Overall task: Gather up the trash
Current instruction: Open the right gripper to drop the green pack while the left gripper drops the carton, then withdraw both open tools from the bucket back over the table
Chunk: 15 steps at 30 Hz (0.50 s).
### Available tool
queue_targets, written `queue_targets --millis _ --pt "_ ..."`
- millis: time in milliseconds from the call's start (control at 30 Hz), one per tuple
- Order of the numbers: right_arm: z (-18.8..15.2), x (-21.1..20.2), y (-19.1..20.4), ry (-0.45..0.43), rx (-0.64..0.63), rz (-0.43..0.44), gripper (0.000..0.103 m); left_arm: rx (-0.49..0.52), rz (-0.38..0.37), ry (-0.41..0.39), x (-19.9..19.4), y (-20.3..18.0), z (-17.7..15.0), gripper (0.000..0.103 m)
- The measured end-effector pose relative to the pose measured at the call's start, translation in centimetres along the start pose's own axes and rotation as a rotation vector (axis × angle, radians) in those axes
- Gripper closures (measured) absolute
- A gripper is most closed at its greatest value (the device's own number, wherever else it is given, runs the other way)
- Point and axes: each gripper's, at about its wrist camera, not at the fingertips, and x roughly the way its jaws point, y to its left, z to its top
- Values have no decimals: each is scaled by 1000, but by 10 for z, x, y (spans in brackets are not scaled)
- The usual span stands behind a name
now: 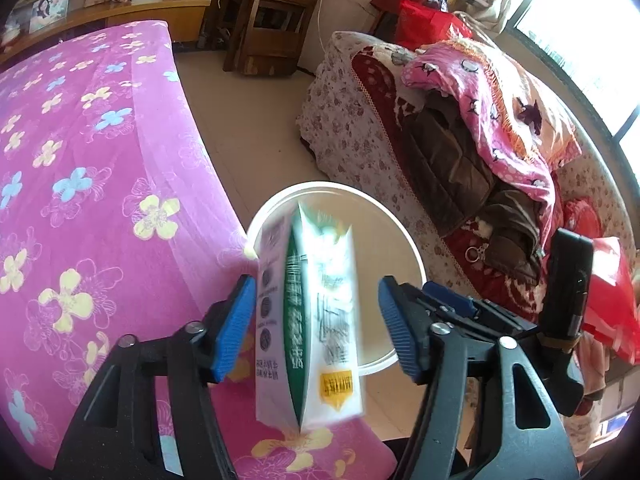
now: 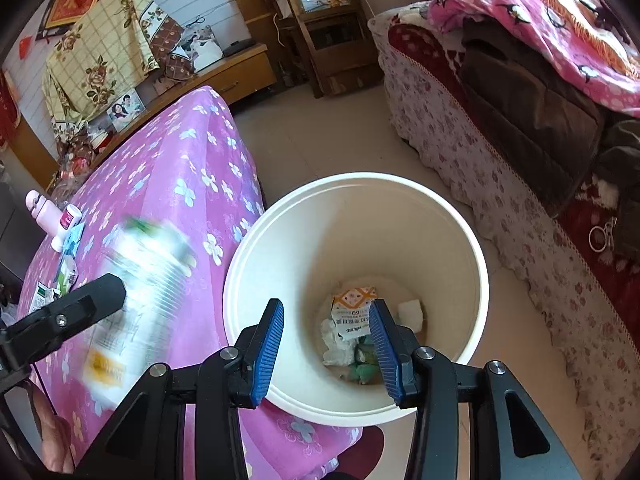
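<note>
Risk noted: the blurred milk carton (image 1: 310,320) sits loose between the spread pads of the left gripper (image 1: 316,324), beside rather than squarely over the white bin (image 2: 356,300), so it may land on the pink tablecloth (image 2: 172,184); right gripper (image 2: 326,352) stands spread, empty.

Left gripper (image 1: 316,328) and right gripper (image 2: 326,350): black plastic frames, ribbed blue pads (image 2: 267,354), silver screws (image 2: 229,353) at pivots.
</note>
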Motion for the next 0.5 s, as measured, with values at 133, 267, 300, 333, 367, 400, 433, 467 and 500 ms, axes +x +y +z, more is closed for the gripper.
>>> queue_targets --millis 133,267,300,333,367,400,433,467,500 --pt "-1 -2 -1 0 10 -2 61 -2 2 -8 -4 1 1 36" --pt "0 -7 2 -8 4 -3 61 -2 30 -15 -9 5 0 36" --pt "0 -7 3 -9 0 -5 61 -1 45 -16 -11 6 -1 36" --pt "0 -7 4 -8 -2 -6 60 2 63 -16 -12 7 -2 36" --pt "0 -8 6 -7 -4 -4 60 5 78 -18 -14 8 -3 36" --pt "-1 -8 8 -6 -7 -2 60 8 88 -21 -16 9 -4 36" --pt "-1 -9 10 -6 -10 0 60 11 99 -23 -18 11 -5 36" --pt "-2 -9 12 -6 -15 1 60 15 112 -26 -21 12 -7 36" --pt "-2 -11 16 -8 -23 2 60 18 125 -30 -24 14 -8 36"
